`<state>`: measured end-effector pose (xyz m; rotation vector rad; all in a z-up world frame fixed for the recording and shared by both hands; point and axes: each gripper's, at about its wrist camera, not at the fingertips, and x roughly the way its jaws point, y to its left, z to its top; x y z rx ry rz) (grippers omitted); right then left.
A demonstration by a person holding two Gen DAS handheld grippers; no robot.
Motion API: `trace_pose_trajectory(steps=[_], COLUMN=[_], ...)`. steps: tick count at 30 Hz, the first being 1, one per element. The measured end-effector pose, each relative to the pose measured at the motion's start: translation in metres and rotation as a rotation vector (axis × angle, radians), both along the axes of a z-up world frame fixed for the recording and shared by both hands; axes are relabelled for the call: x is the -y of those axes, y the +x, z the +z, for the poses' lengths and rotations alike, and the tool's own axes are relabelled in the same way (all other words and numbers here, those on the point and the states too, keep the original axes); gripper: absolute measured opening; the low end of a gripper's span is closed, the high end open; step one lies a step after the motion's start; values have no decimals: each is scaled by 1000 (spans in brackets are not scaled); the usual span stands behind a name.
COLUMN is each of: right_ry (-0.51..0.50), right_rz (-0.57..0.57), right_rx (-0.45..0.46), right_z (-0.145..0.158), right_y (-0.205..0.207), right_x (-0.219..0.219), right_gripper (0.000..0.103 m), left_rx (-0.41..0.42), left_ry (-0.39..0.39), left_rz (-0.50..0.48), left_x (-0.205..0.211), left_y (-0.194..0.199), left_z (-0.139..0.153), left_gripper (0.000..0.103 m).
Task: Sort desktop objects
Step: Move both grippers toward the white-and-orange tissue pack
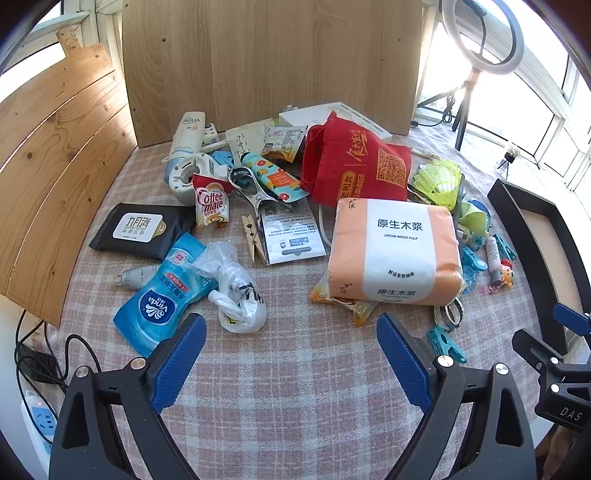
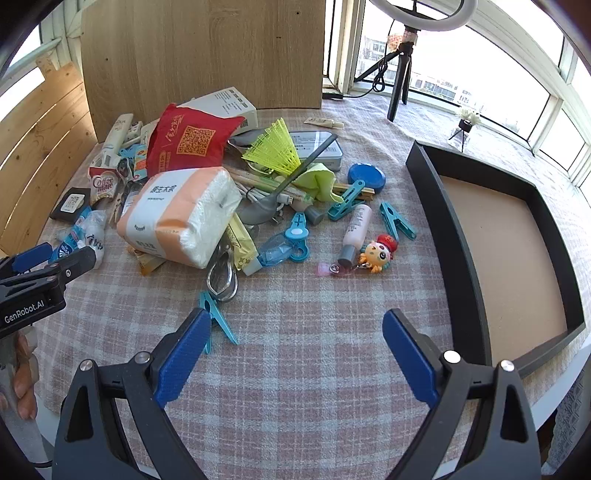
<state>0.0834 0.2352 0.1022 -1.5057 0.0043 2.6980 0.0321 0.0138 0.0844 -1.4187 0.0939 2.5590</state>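
Much of the pile lies buried or cropped.

The tissue pack (image 1: 397, 251) covers most of a yellow sachet (image 1: 360, 308) and part of the metal clip (image 1: 450, 314); the red bag (image 1: 354, 166) hides half the white box (image 1: 325, 112). The black tray (image 1: 539, 236) runs off the right edge, and in the right wrist view the ring light (image 2: 421, 14) is cropped at the top.

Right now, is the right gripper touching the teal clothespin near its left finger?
Cannot tell. In the right wrist view the right gripper has its left finger overlapping the teal clothespin, hiding any gap.
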Motion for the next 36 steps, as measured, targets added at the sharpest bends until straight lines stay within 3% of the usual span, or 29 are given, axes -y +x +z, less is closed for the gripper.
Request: trace_pose_trajectory(steps=[4,8,15,16,22,25,35,36], right_ry=[-19,-88,-134,-145,-300,-358,-335,-347], right_rz=[91,186,309,312,279,258,268,269], right_rx=[-29,9,61,74,194,242,311,317], right_z=[16,28,35,33,6,-6,-26,-28], right_y=[-30,-50,-83,-88,-116,-126,-148,-150], right_x=[5,-4,-5,-4,-1,1,18,18], right_gripper=[84,63,63,63,62,56,53,49], left_rx=[-20,-21,56,76,138,153,194,197], left_ry=[11,46,87,94,105,126,169,170], left_rz=[44,109,101,92,37,-3,-163,-167], left_x=[2,0,-10,-11,-16,-18,-42,-43], left_y=[-19,-31,-53,-56,-65,-68,-84,-86], left_z=[17,36,31,27,2,-5,-19,-20], left_gripper=[88,86,83,77,65,65,65,65])
